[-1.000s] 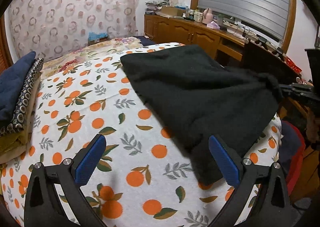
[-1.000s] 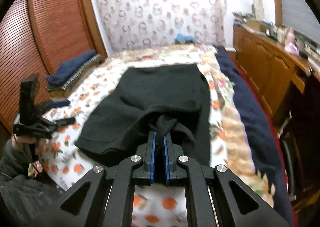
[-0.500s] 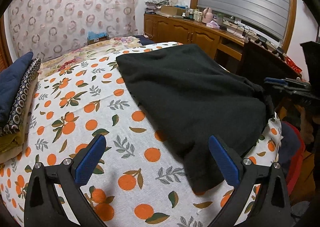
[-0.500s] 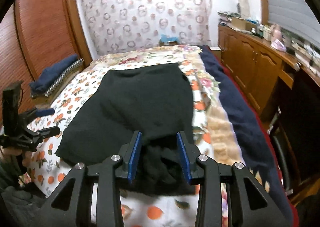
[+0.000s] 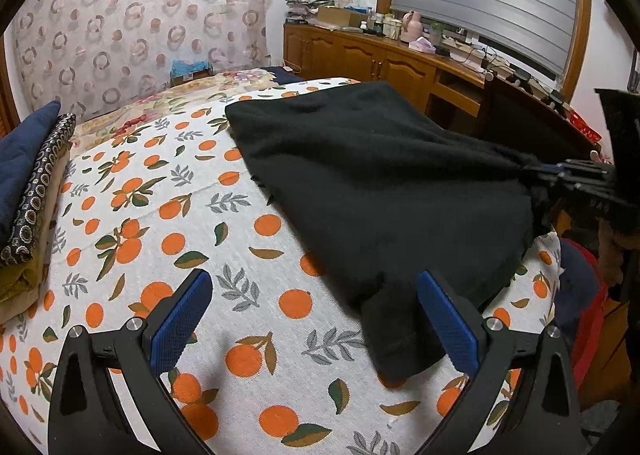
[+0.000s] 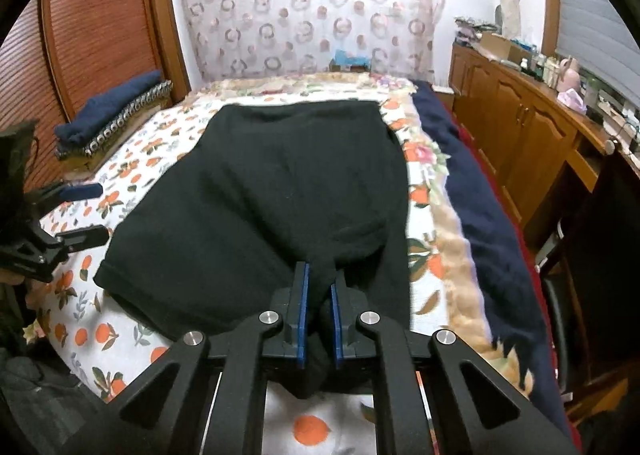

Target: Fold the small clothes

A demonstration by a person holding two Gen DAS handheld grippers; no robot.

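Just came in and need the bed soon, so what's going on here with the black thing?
A person is folding a black garment spread on the orange-print bedsheet, using a gripper in each hand. The right gripper has just closed again on a bunched edge of the garment nearest the person. The left gripper is open and holds nothing, with a corner of the garment lying between its fingers. Folded clothes are stacked at the bed's far side.

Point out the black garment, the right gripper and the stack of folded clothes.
black garment [image 6: 288, 183], right wrist view, middle of the spread fabric
right gripper [image 6: 319, 295], right wrist view, between its fingertips
stack of folded clothes [image 5: 28, 191], left wrist view, patterned layer
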